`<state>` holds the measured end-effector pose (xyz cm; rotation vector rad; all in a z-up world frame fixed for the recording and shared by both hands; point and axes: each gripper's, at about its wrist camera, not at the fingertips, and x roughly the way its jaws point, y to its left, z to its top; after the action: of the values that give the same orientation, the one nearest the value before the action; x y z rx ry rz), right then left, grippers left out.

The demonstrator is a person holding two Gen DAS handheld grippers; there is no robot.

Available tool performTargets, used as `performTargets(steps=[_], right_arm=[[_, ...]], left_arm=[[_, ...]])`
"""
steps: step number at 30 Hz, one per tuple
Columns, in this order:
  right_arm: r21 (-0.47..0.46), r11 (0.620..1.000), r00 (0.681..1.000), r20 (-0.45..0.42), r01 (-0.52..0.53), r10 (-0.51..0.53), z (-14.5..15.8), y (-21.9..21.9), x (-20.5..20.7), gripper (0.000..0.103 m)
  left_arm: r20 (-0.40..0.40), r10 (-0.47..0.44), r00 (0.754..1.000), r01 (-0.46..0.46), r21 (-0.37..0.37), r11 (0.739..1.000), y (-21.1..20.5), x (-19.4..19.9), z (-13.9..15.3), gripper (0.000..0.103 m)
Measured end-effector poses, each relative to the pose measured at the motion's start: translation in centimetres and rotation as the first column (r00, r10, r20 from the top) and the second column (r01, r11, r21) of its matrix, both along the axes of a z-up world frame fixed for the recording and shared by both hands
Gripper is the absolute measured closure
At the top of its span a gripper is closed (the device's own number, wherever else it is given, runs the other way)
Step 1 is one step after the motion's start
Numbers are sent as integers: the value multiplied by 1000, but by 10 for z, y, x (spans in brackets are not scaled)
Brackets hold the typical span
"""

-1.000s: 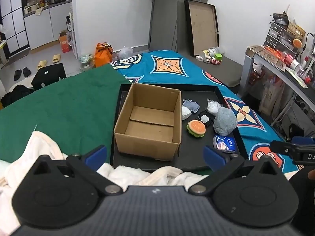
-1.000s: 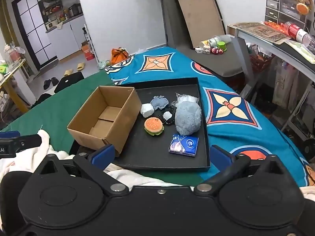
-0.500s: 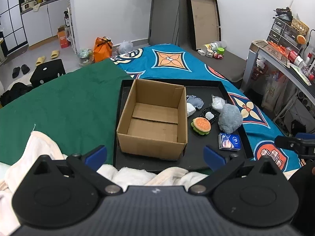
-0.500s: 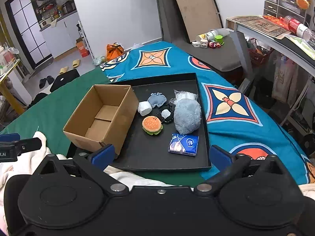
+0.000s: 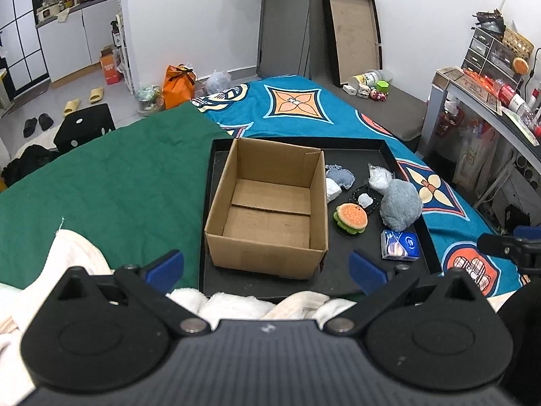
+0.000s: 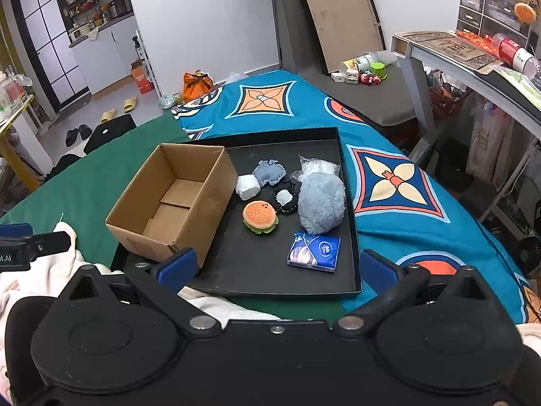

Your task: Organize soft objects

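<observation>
Though fuzzy, grey plush (image 6: 321, 203) lumpy.

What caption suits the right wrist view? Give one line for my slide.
Open right gripper faces a black tray holding an empty cardboard box, burger plush and grey plush.

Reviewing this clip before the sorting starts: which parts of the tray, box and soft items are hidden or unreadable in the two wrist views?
- Black tray: near edge hidden by the left gripper body in the left view.
- Cardboard box: near-left inner wall faces away in the right view.
- Tissue pack: print too small to read.
- White packet: partly behind the grey plush; contents unclear.
- Black ring item: identity unclear.
</observation>
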<state>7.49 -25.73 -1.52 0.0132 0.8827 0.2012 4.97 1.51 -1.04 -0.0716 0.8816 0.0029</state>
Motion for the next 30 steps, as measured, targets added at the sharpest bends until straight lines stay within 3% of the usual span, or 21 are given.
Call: performTargets(steps=[30], right_arm=[[-9, 1000, 999, 36, -7, 7, 1, 5, -9, 0]], left_arm=[[32, -4, 999, 4, 15, 1000, -2, -13, 5, 0]])
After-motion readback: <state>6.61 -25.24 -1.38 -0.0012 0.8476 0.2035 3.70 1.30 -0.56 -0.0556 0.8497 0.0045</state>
